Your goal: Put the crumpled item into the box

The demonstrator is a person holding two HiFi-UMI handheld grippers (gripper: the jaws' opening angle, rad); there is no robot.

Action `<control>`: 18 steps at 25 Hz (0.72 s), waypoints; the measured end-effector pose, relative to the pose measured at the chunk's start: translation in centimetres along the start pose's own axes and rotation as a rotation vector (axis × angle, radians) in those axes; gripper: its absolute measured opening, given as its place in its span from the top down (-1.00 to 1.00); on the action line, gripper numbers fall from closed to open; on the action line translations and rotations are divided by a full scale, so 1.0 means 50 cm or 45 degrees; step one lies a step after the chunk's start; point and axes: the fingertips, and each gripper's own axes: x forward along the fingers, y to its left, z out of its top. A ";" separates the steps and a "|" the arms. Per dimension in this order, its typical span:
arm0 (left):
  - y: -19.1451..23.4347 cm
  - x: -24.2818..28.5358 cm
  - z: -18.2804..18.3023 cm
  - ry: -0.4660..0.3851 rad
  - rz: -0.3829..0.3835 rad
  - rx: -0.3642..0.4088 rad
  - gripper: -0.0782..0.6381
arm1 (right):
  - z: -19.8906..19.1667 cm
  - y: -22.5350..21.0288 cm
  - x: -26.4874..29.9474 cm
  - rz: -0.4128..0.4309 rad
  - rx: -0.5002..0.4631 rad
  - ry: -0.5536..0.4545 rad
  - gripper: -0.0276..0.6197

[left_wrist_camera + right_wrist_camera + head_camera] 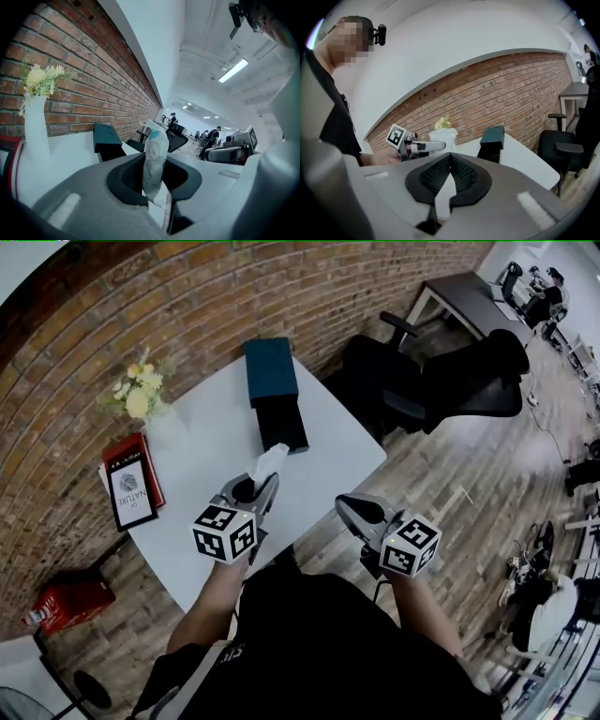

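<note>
A crumpled white paper item (270,461) sticks up between the jaws of my left gripper (261,484), which is shut on it. In the left gripper view the crumpled item (155,152) stands upright between the dark pads (125,178). The box (277,397) lies on the white round table (192,512), just beyond the item: a dark teal lid behind a black open body. The box (107,139) also shows ahead of the left jaws. My right gripper (344,506) hovers off the table's near right edge, its jaws (450,158) shut with nothing in them.
A white vase of yellow flowers (139,397) and a red book (131,486) sit at the table's left. A black office chair (450,381) stands to the right of the table. A red object (70,601) lies on the floor by the brick wall.
</note>
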 end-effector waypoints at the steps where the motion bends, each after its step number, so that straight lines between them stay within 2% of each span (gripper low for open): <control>1: 0.014 0.012 0.004 0.005 0.008 -0.003 0.59 | 0.003 -0.008 0.016 0.018 0.005 0.009 0.91; 8: 0.063 0.053 -0.002 0.038 0.099 -0.071 0.59 | -0.003 -0.085 0.063 0.088 0.076 0.091 0.91; 14: 0.098 0.096 -0.007 0.063 0.245 -0.114 0.59 | 0.022 -0.157 0.104 0.190 0.102 0.129 0.91; 18: 0.103 0.115 -0.006 0.089 0.298 -0.124 0.59 | 0.047 -0.188 0.128 0.247 0.111 0.127 0.91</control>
